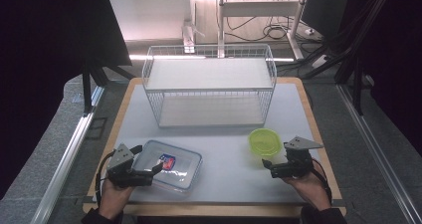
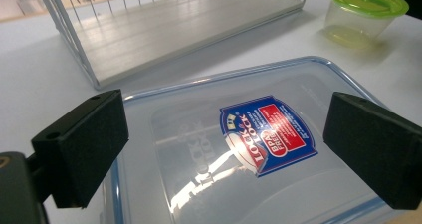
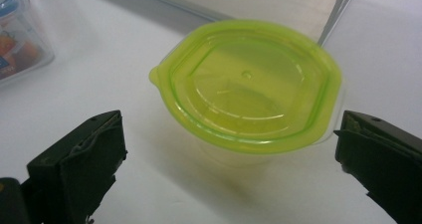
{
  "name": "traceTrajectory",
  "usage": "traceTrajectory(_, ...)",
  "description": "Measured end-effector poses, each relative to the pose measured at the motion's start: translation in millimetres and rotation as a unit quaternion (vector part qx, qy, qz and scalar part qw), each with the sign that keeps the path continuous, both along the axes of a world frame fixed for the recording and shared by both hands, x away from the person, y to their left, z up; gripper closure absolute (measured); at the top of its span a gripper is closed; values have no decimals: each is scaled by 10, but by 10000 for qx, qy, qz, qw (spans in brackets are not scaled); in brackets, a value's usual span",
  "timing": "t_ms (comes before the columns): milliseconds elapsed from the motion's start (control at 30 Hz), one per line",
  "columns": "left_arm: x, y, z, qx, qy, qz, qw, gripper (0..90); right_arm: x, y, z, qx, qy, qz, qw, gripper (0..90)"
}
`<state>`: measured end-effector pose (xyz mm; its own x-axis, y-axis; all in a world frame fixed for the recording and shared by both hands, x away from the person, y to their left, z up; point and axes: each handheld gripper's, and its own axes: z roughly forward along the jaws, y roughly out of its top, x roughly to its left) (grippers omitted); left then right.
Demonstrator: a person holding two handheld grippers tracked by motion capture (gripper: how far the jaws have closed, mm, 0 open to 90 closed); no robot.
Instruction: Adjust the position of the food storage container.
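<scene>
Two plastic tubs: clear rectangular box [image 2: 239,149], round green cup [image 3: 249,89].

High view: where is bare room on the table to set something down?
Free: the table between clear lidded box and green container, in front of wire basket. Crowded: both near corners, by each hand-held gripper.

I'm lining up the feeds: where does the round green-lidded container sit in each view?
High view: the green-lidded container stands right of centre on the table, just ahead of the open right gripper.
Left gripper view: top right corner, beyond the clear rectangular box.
Right gripper view: centre of frame, between and beyond the open jaws.
Shared landmark: the white wire basket, behind the container in every view.
</scene>
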<state>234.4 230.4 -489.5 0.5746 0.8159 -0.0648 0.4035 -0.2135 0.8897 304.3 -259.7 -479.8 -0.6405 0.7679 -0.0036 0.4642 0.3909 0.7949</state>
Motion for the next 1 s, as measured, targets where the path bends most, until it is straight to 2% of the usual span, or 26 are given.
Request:
traceTrajectory(67, -1, -6, -5, 40, -47, -33, 10000, 52, 5, 5, -6, 6, 62, -20, 10000, 0)
traceTrajectory(133, -1, -17, -17, -20, -135, -227, 9996, 69, 12, 8, -8, 28, 141, -127, 9998, 6)
traceTrajectory(233, -1, -31, -19, 34, -173, -269, 9995, 76, 10, 3, 16, 110, 168, -247, 9995, 46)
traceTrajectory(300, -6, -54, -16, 170, -248, -307, 9991, 78, 12, -4, 29, 155, 188, -276, 9993, 67)
traceTrajectory(433, -11, -62, -7, 190, -291, -317, 9989, 99, 15, -9, 31, 250, 253, -264, 9990, 115)
traceTrajectory(467, -11, -56, 3, 105, -225, -331, 9991, 101, 13, -8, 32, 248, 253, -250, 9991, 132)
traceTrajectory(500, -11, -56, 3, 105, -225, -331, 9991, 102, 12, -4, 34, 221, 234, -239, 9992, 144)
traceTrajectory(533, -13, -42, 15, -60, -122, -354, 9993, 108, 9, 1, 39, 206, 209, -234, 9993, 158)
traceTrajectory(633, -21, -24, 27, -142, -94, -363, 9992, 114, 4, 12, 58, 186, 178, -225, 9994, 204)
traceTrajectory(767, -40, -37, 34, -97, -190, -362, 9991, 109, 8, 40, 82, 205, 176, -87, 9996, 308)
traceTrajectory(867, -42, -59, 26, 17, -233, -341, 9991, 104, 15, 81, 88, 170, 171, 81, 9997, 390)
traceTrajectory(900, -42, -59, 26, 17, -233, -341, 9991, 103, 15, 81, 88, 170, 171, 81, 9997, 390)
traceTrajectory(933, -39, -66, 21, 71, -235, -330, 9992, 101, 22, 109, 103, 142, 123, 168, 9997, 458)
traceTrajectory(1000, -40, -68, 18, 101, -255, -328, 9991, 100, 34, 137, 117, 122, 110, 248, 9996, 520)
